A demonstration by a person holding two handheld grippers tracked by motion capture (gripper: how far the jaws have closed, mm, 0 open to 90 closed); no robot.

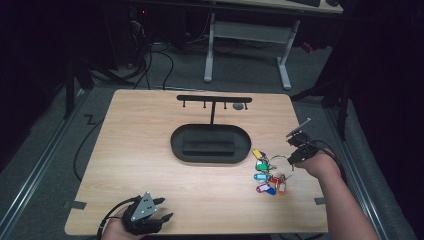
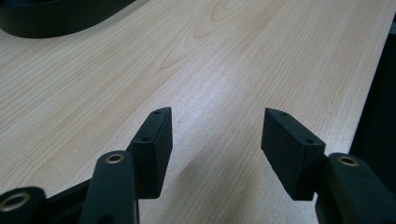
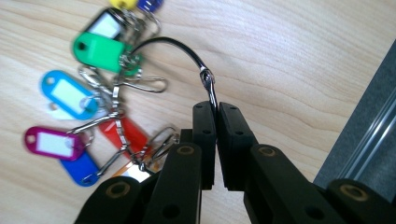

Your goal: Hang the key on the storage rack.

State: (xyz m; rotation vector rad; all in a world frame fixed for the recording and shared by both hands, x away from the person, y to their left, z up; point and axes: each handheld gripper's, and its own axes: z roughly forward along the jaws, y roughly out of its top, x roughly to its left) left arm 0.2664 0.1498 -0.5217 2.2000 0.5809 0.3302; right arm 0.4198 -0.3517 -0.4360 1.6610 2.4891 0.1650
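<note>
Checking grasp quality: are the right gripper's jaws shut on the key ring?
Shut on it: the right gripper pinches the key ring's wire between its closed jaws.

Key tags beside the tray on my table

The key tags (image 1: 268, 175) lie right of the tray (image 1: 210, 143); the rack (image 1: 214, 100) stands behind it; my left gripper (image 1: 150, 212) sits near-left.

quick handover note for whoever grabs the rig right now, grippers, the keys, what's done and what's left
Right gripper: shut on the large wire key ring with its bunch of coloured plastic key tags, at the table's right side.
Left gripper: open, holding nothing, over bare wooden table near the front edge.
Black key stand with oval tray and hook bar: mid-table, apart from the tags.
Done: ring gripped.
Left, probably: carry the bunch over and hang it on a hook.
</note>
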